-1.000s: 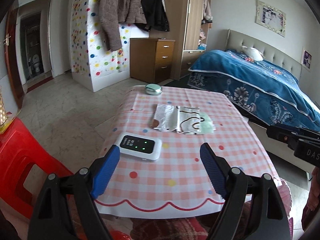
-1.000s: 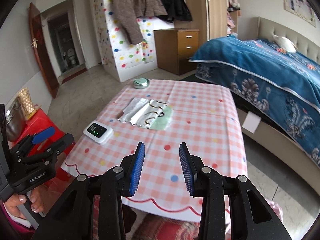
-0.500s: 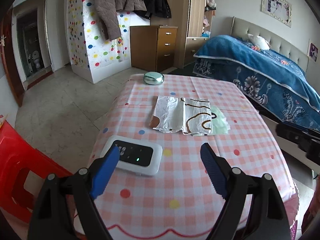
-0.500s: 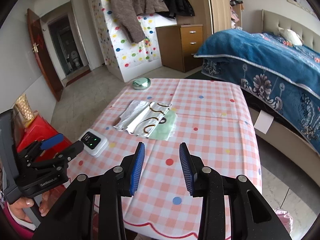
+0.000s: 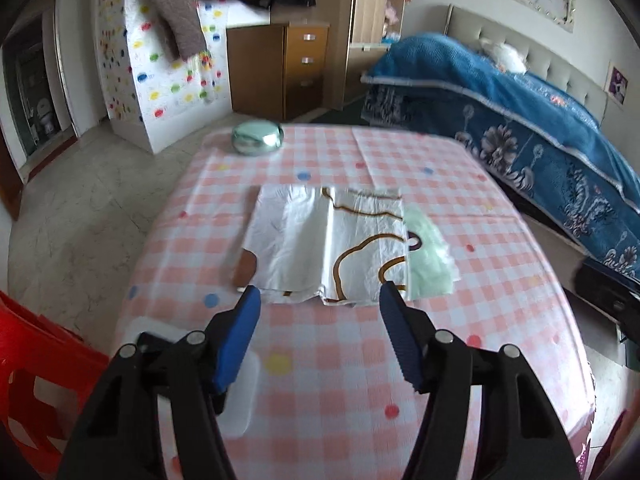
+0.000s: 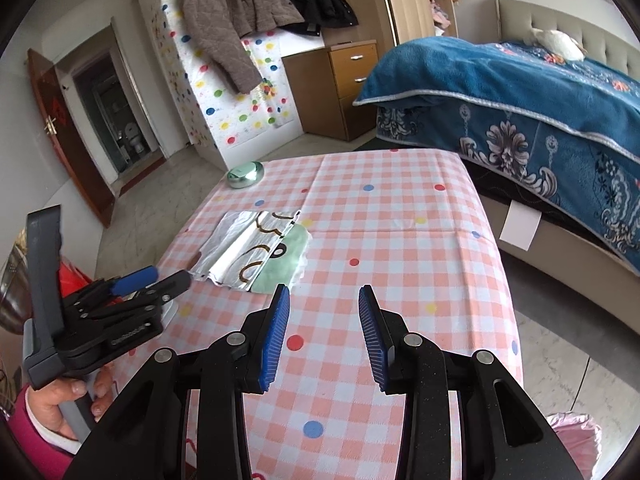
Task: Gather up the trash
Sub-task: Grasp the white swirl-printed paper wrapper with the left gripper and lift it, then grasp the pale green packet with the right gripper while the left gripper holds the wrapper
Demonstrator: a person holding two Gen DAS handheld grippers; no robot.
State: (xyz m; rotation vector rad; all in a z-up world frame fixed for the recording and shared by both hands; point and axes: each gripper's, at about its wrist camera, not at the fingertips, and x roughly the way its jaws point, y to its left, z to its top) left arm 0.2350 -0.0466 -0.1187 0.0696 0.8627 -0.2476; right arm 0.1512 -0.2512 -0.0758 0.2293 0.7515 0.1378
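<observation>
A flattened silver-white wrapper (image 5: 328, 240) with brown lines lies mid-table on the pink checked cloth, with a pale green piece (image 5: 430, 264) against its right side. My left gripper (image 5: 318, 296) hovers at the wrapper's near edge. Its jaws are closing, and the pads touch nothing. In the right wrist view the wrapper (image 6: 248, 248) lies ahead to the left, with the left gripper (image 6: 164, 278) low beside it, held by a hand. My right gripper (image 6: 324, 294) is open over bare cloth, nothing between its fingers.
A white device (image 5: 240, 392) with a dark screen lies under my left finger. A round green tin (image 5: 256, 140) sits at the table's far left corner. A red stool (image 5: 36, 380) stands left of the table (image 5: 460, 220), a blue-covered bed (image 5: 540, 128) to the right.
The left gripper has moved forward and down to the wrapper's near edge, and its jaws have narrowed. The white device has slid under its left finger. The right gripper has advanced slightly, its jaws unchanged.
</observation>
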